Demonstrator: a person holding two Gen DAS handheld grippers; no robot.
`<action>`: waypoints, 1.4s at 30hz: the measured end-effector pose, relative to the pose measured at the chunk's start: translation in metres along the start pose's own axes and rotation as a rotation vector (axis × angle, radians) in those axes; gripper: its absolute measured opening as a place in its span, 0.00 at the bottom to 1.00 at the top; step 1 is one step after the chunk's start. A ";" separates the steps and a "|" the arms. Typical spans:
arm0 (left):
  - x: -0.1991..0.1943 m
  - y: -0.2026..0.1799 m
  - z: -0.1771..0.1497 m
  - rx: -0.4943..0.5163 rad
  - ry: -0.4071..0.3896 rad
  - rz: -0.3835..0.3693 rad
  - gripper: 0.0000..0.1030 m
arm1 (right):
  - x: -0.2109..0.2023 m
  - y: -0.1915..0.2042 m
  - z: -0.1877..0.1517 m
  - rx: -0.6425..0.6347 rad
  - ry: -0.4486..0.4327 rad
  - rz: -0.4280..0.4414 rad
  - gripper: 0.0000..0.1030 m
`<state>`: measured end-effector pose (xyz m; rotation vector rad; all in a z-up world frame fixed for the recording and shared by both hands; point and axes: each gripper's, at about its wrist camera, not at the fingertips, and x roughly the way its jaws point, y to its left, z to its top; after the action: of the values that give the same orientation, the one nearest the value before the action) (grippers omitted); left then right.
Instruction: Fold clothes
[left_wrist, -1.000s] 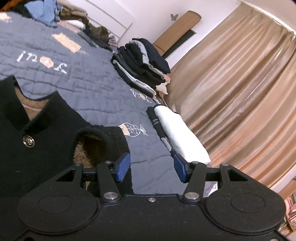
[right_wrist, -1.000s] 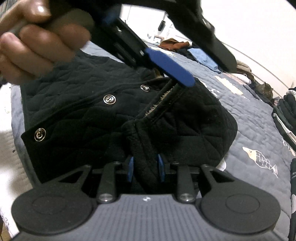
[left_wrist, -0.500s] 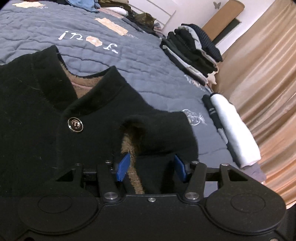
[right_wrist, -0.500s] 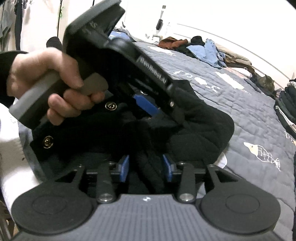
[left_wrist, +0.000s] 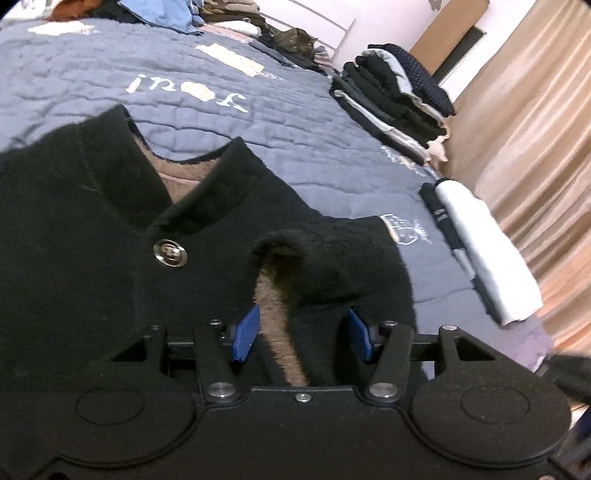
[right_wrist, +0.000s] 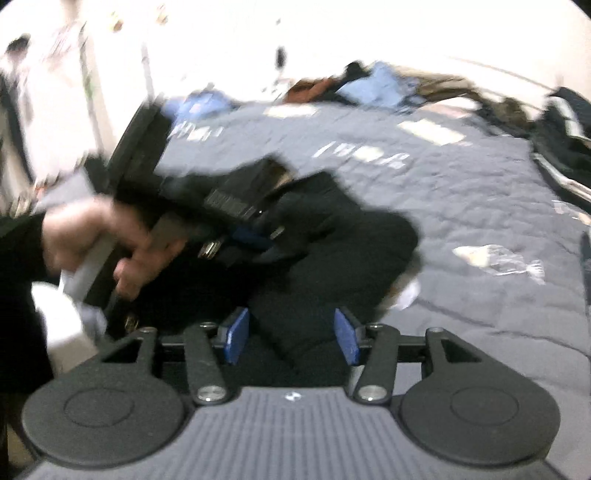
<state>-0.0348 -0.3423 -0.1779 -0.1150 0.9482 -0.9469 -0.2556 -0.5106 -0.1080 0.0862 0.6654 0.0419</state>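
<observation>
A black jacket (left_wrist: 74, 236) with brown fleece lining and a silver snap (left_wrist: 170, 252) lies flat on the blue-grey quilt (left_wrist: 295, 147). Its sleeve cuff (left_wrist: 332, 258) is folded in over the front. My left gripper (left_wrist: 303, 336) is open, low over that sleeve, with black cloth and a strip of lining lying between the blue pads. The right wrist view is motion-blurred. There my right gripper (right_wrist: 291, 338) is open too, over a dark fold of the jacket (right_wrist: 332, 251). A hand (right_wrist: 110, 236) holds the left gripper (right_wrist: 255, 236) down on the jacket.
A stack of folded dark clothes (left_wrist: 395, 99) and a folded white and black pile (left_wrist: 487, 251) sit along the bed's right edge by the tan curtain (left_wrist: 535, 147). Unfolded clothes (left_wrist: 166, 14) are heaped at the far end.
My right gripper, shut on the sleeve a second ago, has opened wide and is moving. My left gripper has come down from the bed's edge onto the folded sleeve, staying open.
</observation>
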 end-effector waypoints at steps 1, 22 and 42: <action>-0.001 0.002 0.000 -0.007 0.000 0.009 0.52 | -0.002 -0.007 0.002 0.023 -0.027 -0.019 0.53; -0.008 0.001 0.026 0.016 -0.085 -0.122 0.71 | 0.114 -0.106 0.030 0.404 -0.015 -0.016 0.57; -0.016 -0.009 -0.013 -0.044 0.211 -0.204 0.69 | 0.133 -0.136 0.017 0.710 0.033 0.136 0.61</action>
<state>-0.0536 -0.3318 -0.1714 -0.1530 1.1688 -1.1421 -0.1395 -0.6382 -0.1891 0.8155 0.6812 -0.0639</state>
